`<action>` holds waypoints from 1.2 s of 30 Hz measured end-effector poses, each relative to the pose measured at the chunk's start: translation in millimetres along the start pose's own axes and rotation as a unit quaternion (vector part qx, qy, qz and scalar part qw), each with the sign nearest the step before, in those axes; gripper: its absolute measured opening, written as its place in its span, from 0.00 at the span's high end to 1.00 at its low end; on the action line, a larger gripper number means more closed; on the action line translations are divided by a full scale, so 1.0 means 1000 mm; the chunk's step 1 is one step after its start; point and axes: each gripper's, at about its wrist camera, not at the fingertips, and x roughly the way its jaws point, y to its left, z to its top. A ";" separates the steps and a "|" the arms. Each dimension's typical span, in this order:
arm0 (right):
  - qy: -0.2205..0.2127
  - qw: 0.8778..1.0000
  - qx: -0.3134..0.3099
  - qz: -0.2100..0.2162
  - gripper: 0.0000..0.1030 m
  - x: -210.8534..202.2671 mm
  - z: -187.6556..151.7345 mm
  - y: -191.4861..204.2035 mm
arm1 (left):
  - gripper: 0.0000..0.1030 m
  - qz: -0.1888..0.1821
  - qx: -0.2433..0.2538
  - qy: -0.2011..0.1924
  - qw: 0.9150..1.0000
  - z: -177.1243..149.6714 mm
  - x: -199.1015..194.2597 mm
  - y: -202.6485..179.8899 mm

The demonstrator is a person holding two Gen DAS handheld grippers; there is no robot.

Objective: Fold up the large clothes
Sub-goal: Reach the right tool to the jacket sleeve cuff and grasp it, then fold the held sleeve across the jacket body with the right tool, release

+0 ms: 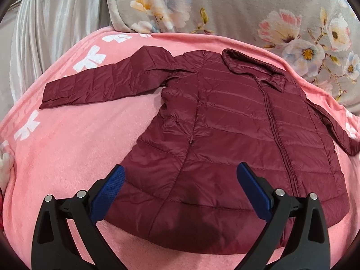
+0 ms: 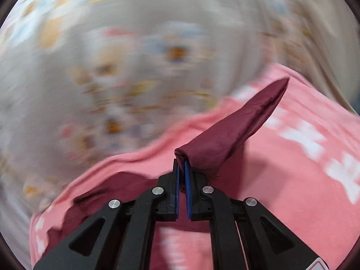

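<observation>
A maroon quilted puffer jacket (image 1: pixel 236 135) lies face up on a pink blanket (image 1: pixel 90 135), collar at the far side, zipper closed. Its left sleeve (image 1: pixel 101 81) stretches out flat to the left. Its right sleeve (image 1: pixel 337 130) runs off to the right edge. My left gripper (image 1: pixel 180 175) is open, hovering just above the jacket's hem. In the right wrist view, my right gripper (image 2: pixel 181 164) is shut on the cuff end of the jacket's sleeve (image 2: pixel 231 130), held lifted above the blanket (image 2: pixel 292 180). That view is motion-blurred.
A grey floral quilt (image 1: pixel 247 6) is bunched along the far side of the blanket and fills the blurred background of the right wrist view (image 2: pixel 112 67). A white curtain (image 1: pixel 51 22) hangs at the far left.
</observation>
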 end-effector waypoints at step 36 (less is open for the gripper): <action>0.203 0.977 -0.059 0.038 0.44 0.081 -0.148 0.040 | 0.68 -0.184 -0.078 0.184 0.962 0.079 0.140 -0.025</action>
